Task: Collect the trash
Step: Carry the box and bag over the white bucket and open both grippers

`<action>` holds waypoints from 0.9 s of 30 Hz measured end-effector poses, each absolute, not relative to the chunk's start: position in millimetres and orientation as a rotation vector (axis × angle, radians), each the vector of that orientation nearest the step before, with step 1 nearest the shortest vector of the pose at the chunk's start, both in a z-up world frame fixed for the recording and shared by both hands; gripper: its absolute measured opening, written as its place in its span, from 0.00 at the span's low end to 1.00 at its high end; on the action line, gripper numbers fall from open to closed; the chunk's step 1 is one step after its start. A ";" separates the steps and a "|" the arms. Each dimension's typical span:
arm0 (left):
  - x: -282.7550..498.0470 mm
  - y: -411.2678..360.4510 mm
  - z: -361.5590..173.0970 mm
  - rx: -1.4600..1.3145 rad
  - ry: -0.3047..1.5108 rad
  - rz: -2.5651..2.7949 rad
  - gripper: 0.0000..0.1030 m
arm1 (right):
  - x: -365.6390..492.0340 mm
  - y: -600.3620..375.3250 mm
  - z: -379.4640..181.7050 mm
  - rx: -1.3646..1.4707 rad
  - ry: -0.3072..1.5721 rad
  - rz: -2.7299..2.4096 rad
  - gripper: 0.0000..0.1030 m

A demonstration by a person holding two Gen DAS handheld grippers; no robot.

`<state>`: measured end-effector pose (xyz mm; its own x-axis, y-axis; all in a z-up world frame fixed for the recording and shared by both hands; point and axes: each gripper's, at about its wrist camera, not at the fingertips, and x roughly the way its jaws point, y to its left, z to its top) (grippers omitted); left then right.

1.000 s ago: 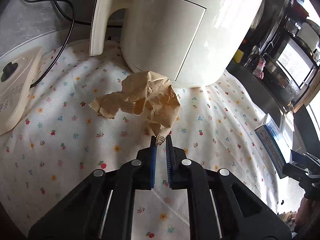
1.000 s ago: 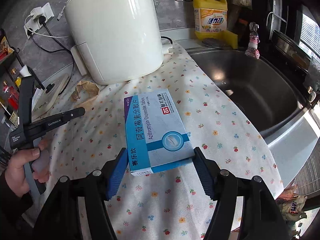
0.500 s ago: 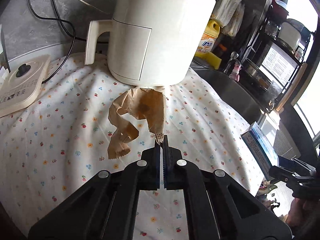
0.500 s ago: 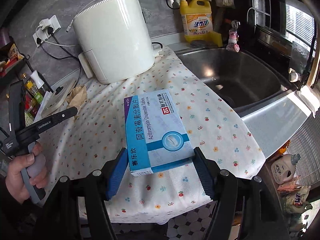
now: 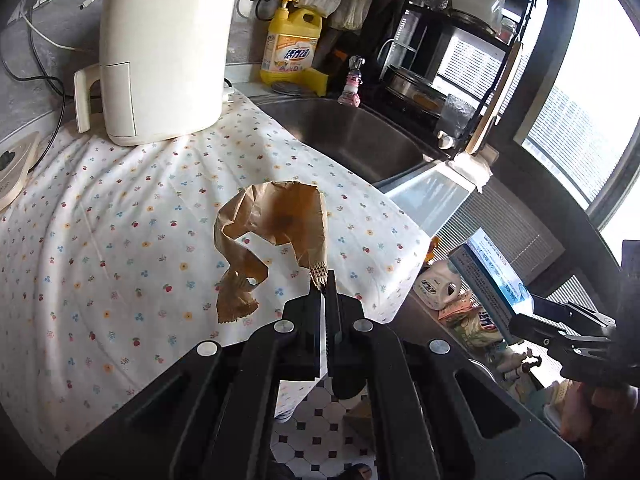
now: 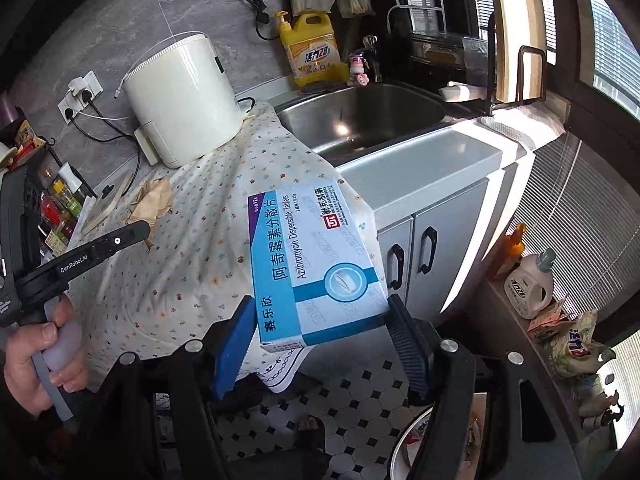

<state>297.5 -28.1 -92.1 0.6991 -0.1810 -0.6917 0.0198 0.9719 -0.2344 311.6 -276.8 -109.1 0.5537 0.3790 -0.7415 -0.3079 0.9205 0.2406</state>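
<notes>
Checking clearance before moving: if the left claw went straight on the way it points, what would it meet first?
Probably the flowered tablecloth on the counter, just beyond the brown paper bag the left claw pinches; depth is unclear.

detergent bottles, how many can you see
2: a yellow dish soap bottle behind the sink, and a white laundry detergent bottle on the floor-side ledge. Others may be hidden.

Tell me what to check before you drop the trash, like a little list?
1. Left gripper pinching the brown paper bag: ok.
2. Paper bag lifted off the flowery cloth: ok.
3. Right gripper squeezing the medicine box on both sides: ok.
4. Medicine box clear of the counter: ok.
5. Trash bin in sight: cannot tell.
</notes>
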 end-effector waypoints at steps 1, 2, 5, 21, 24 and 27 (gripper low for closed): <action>295.7 -40.2 -92.5 -0.212 0.793 -0.128 0.03 | 305.8 -289.5 -111.3 0.093 0.899 0.393 0.63; 293.8 -52.0 -93.3 -0.209 0.797 -0.144 0.03 | 299.9 -303.4 -114.2 0.101 0.903 0.379 0.63; 286.7 -89.0 -97.2 -0.194 0.818 -0.195 0.03 | 285.2 -340.2 -123.3 0.123 0.918 0.332 0.63; 248.1 -266.0 -156.9 -0.111 0.973 -0.466 0.03 | 195.9 -488.2 -170.9 0.228 0.981 0.129 0.63; 240.7 -288.0 -178.4 -0.122 1.023 -0.507 0.03 | 181.9 -507.0 -175.8 0.228 0.993 0.096 0.63; 235.3 -310.7 -199.3 -0.121 1.071 -0.552 0.03 | 167.4 -523.4 -181.6 0.230 1.010 0.068 0.63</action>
